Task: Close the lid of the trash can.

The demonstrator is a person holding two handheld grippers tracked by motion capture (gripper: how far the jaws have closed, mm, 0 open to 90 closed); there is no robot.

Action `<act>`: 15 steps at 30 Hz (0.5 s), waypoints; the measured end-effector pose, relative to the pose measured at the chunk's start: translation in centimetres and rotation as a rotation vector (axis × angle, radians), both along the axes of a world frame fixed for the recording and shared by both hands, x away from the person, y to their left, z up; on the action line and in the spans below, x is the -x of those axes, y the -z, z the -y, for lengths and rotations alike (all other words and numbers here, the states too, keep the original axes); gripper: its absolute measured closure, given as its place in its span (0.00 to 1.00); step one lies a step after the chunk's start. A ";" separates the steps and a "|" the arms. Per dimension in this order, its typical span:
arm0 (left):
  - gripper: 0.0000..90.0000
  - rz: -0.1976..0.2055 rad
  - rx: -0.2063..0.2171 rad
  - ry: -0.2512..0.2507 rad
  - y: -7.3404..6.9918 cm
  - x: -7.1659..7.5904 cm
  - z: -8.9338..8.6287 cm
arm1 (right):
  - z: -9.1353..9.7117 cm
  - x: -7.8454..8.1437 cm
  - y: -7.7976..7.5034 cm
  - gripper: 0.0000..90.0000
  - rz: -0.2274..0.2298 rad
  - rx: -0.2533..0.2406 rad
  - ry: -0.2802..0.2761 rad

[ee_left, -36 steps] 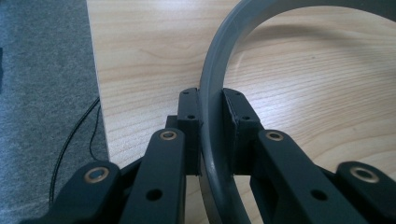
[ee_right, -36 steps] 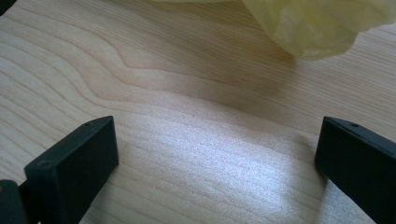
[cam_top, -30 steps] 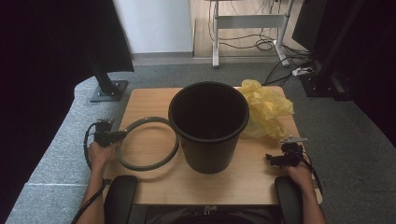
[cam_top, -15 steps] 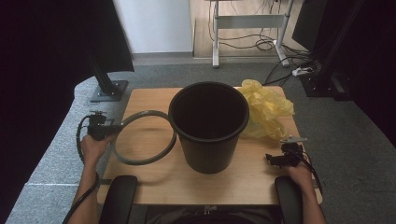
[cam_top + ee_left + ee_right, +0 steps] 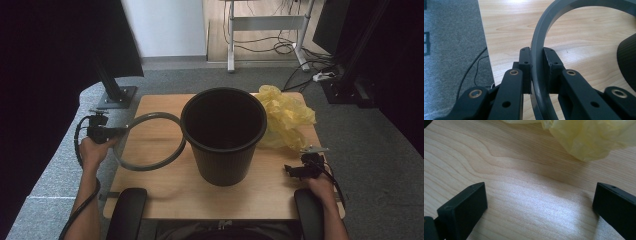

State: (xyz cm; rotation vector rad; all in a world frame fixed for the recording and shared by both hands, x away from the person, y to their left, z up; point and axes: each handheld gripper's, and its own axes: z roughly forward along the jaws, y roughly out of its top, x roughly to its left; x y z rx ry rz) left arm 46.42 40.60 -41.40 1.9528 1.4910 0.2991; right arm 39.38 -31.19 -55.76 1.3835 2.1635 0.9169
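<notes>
A black ribbed bin [image 5: 224, 135] stands upright in the middle of the wooden table [image 5: 165, 187]. A grey plastic ring [image 5: 150, 164] hangs tilted to its left, raised off the table, its right side against the bin's wall. My left gripper [image 5: 120, 131] is shut on the ring's left edge; in the left gripper view the two pads clamp the grey ring [image 5: 541, 40] between them at my left gripper [image 5: 537, 60]. A crumpled yellow plastic bag [image 5: 285, 120] lies right of the bin and appears as the yellow bag [image 5: 589, 137]. My right gripper [image 5: 288, 170] rests open near the table's right edge, jaws wide with bare wood between them [image 5: 540, 197].
A monitor stand base [image 5: 116, 97] sits on the grey carpet off the table's far left corner. Cables and a desk frame [image 5: 265, 22] lie beyond the table. Two black chair armrests [image 5: 125, 212] flank the near edge.
My left hand has lifted the ring up and away from the table, its left side rising and shifting leftward. The right hand and gripper have stayed put.
</notes>
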 end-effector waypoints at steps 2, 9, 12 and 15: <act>0.87 0.000 0.000 -0.001 -0.5 0.0 -0.1 | 0.0 0.0 0.0 0.00 0.000 0.000 0.000; 0.87 0.011 -0.002 -0.003 -2.6 0.0 -0.4 | 0.0 0.0 0.0 0.00 0.001 0.001 -0.001; 0.87 0.015 0.006 -0.003 -3.6 0.1 -0.5 | 0.0 0.0 0.0 0.00 0.001 0.001 0.000; 0.87 0.013 0.016 0.000 -4.3 0.1 -0.6 | 0.0 0.0 0.0 0.00 0.001 0.001 -0.001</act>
